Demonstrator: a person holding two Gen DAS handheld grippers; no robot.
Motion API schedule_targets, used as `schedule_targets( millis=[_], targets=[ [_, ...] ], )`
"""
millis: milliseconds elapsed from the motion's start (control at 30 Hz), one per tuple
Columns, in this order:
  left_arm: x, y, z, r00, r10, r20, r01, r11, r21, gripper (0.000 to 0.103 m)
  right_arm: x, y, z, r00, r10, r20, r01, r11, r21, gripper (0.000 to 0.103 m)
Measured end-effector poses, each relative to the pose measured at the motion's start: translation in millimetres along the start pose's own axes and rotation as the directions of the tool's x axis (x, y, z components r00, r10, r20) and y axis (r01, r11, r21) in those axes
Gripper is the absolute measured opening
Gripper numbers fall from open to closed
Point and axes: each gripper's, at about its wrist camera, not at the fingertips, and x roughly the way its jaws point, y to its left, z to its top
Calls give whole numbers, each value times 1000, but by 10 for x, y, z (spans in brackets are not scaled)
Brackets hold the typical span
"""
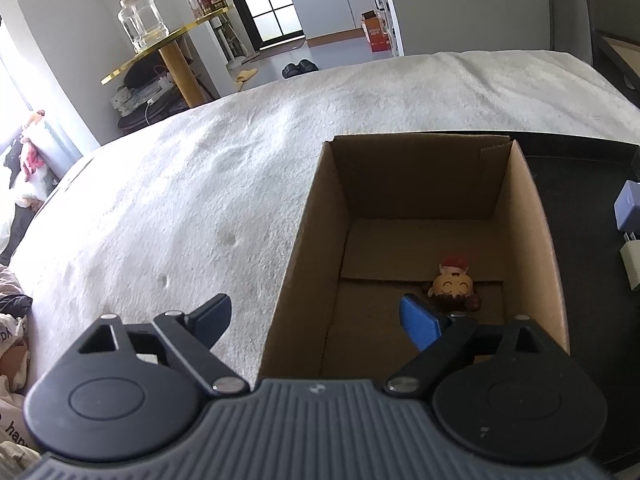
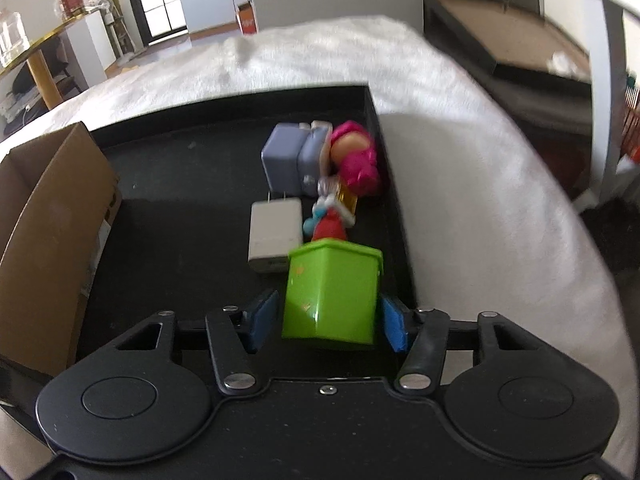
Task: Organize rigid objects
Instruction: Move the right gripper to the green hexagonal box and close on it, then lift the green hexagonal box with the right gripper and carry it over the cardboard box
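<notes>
An open cardboard box (image 1: pixel 308 216) sits on the white bed cover, with a small smiling figurine (image 1: pixel 454 285) on its floor. My left gripper (image 1: pixel 316 316) is open and empty, straddling the box's near left wall. In the right wrist view, my right gripper (image 2: pixel 330 318) is open around a green plastic cup-like block (image 2: pixel 332 292); a small gap shows at each pad. Beyond it on the black tray (image 2: pixel 180 184) lie a white charger (image 2: pixel 274 234), a lavender charger (image 2: pixel 290 160), a pink figurine (image 2: pixel 356 160) and a small red and blue toy (image 2: pixel 330 220).
The cardboard box (image 2: pixel 52 216) stands at the tray's left side. The white bed cover (image 1: pixel 180 184) spreads left and beyond. A gold side table with a glass jar (image 1: pixel 142 24) stands past the bed. Clothes lie at the far left.
</notes>
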Motion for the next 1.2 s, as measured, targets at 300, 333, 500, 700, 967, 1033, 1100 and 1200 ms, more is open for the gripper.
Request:
schedule_targets(
  millis=[300,333,500,700,967,1033,1100,1200],
  targets=[
    [-9,-7,-11,1000,-17,-1,17,1000,4,90,-72,22,-16,999,23,36,-23,1000,-3,47],
    [-14,0,-11,1000,-18,-1,18,1000,5,90,-96,37,-9,999,23,45,-23,1000,-10,47],
    [-8,41,-16,1000,-29,0,29,1000,-12,90,-172,108,48,998,20,64,-18,999,-31,47],
    [-6,72,-16,999,-32,5,33,999,-19,90,-257,249,132,994,39,102,-32,997,-70,47],
    [0,142,-32,999,-29,15,30,999,-39,90,-340,489,209,986,96,139,-78,988,-131,47],
    [9,160,-35,999,-30,15,30,999,-43,90,-355,545,230,983,112,148,-91,986,-143,47],
    [15,187,-36,999,-32,15,33,998,-54,90,-368,603,253,980,124,155,-100,983,-154,47],
    [18,211,-37,999,-27,24,28,998,-58,90,-393,694,281,976,145,161,-117,978,-171,47]
  ],
)
